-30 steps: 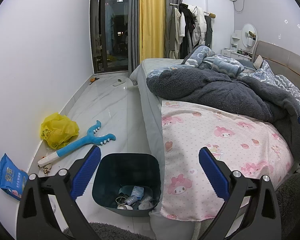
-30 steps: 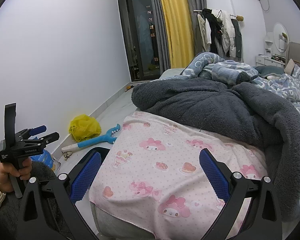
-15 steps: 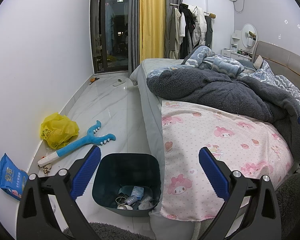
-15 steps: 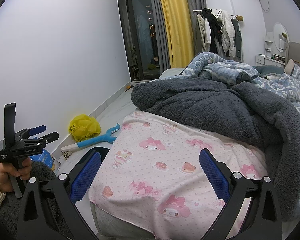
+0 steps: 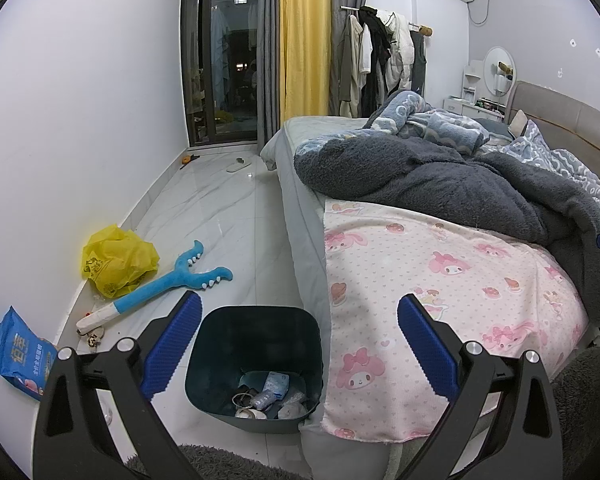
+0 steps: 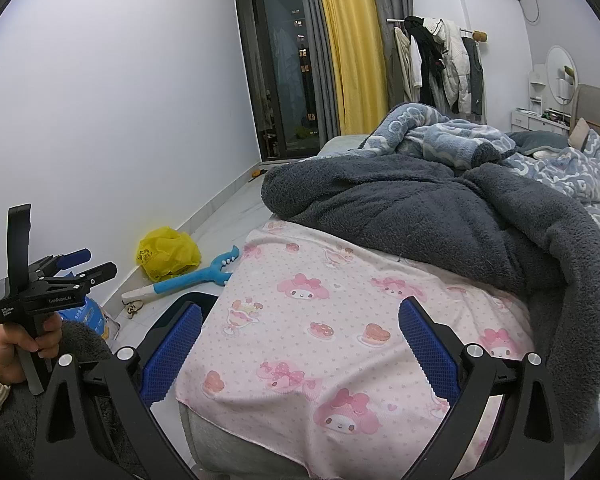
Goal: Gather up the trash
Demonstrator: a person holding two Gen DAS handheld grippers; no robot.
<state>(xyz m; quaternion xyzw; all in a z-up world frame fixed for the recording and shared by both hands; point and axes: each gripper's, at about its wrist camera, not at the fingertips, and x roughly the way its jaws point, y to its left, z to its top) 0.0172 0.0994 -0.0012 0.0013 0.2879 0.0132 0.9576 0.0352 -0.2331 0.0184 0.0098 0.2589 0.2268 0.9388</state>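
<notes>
- Both claws were spread wide and empty: left claw (image 5: 299, 354), right claw (image 6: 300, 350).
- Loose trash lay on the floor by the wall: a yellow bag (image 5: 118, 261) and a blue packet (image 5: 18, 354).
- Both pieces lay ahead and left of the left claw, the nearer one.
- The bin (image 5: 256, 364) stood directly below it, against the bed (image 5: 440, 288).

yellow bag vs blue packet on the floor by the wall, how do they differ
The yellow bag is crumpled into a puffy heap; the blue packet is fairly flat and keeps its rectangular shape. The yellow bag lies farther along the wall, beside the forked end of the blue toy; the blue packet lies nearer the camera, past the toy's white handle. Both rest on the floor against the wall, outside the bin.
</notes>
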